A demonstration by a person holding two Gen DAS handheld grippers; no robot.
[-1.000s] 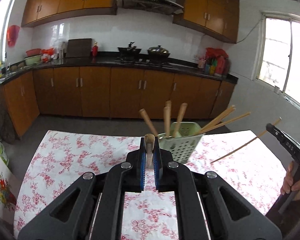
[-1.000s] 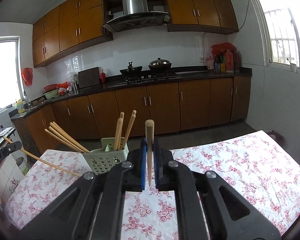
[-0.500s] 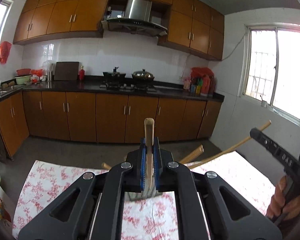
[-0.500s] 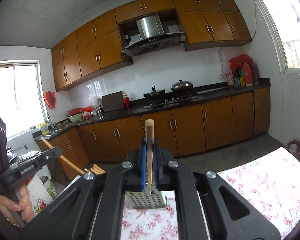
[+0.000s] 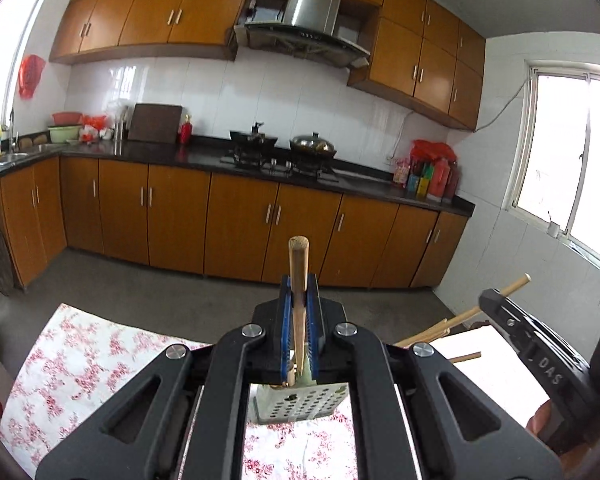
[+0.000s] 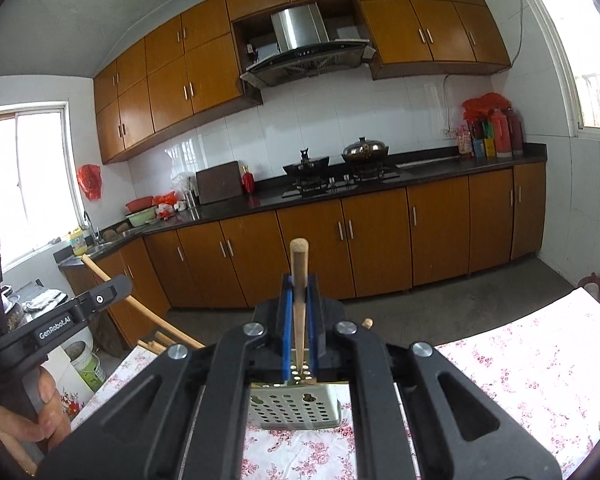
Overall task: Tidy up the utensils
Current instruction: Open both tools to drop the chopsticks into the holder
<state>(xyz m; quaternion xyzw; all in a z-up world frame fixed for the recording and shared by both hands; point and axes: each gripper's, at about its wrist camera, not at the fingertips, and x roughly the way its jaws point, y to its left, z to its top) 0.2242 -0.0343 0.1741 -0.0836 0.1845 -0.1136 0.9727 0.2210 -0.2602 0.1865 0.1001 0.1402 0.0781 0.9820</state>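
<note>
Both tongs clamped on a stick each: left tongs (image 5: 299,312) on stick (image 5: 298,276), right tongs (image 6: 299,312) w/ another (image 6: 299,276). Could slip or miss the basket (image 6: 296,410) if tilted, since mostly hidden below. Basket on table (image 6: 540,360), few sticks (image 5: 456,322) poking out already.

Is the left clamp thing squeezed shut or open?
Shut. The left gripper has its blue pads pressed against a wooden stick that pokes up between them.

Wooden cabinets (image 5: 236,224), white tiled wall (image 5: 284,104), bright window (image 5: 572,160)
</note>
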